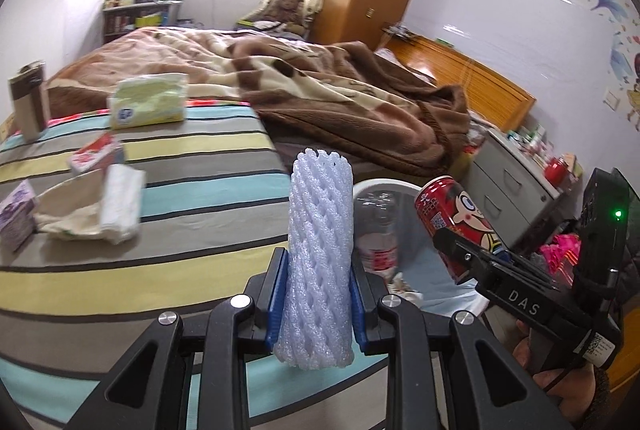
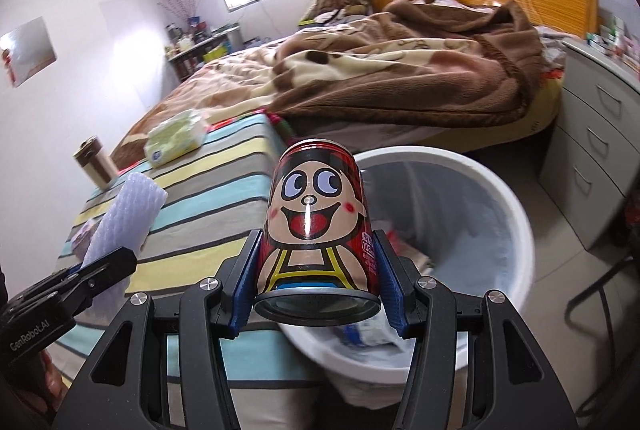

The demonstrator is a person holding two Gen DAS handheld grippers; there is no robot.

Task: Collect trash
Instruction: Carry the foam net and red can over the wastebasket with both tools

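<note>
The white foam mesh sleeve (image 1: 320, 254), a tube of netted packing foam, stood upright between the blue pads of the left tongs (image 1: 318, 294), which were clamped tight on its lower half. It hung over the edge of the bed with the striped sheet (image 1: 192, 166), right next to the round white plastic trash bin (image 2: 508, 214). From the right wrist view the same sleeve showed off to the left, tilted, poking out of the left tongs.

The red drink can with the cartoon face (image 2: 316, 226) was in the right tongs (image 2: 318, 282), pads pressing both sides, base toward the camera, top pointing away. It sat just over the near rim of the bin. The bin already had stuff in it: a clear plastic bottle with a red label (image 1: 376, 234) and some crumpled wrappers at the bottom.

Still lying on the striped sheet were a pack of tissues in yellow-green wrap (image 1: 150, 102), a brown and cream cylinder cup (image 1: 28, 102), a small red and white box (image 1: 96, 152) and a crumpled white cloth or paper (image 1: 100, 206). Further back, a brown fleece blanket (image 1: 340, 94) was bunched up on the bed, and a grey drawer unit (image 2: 592, 134) stood past the bin.
</note>
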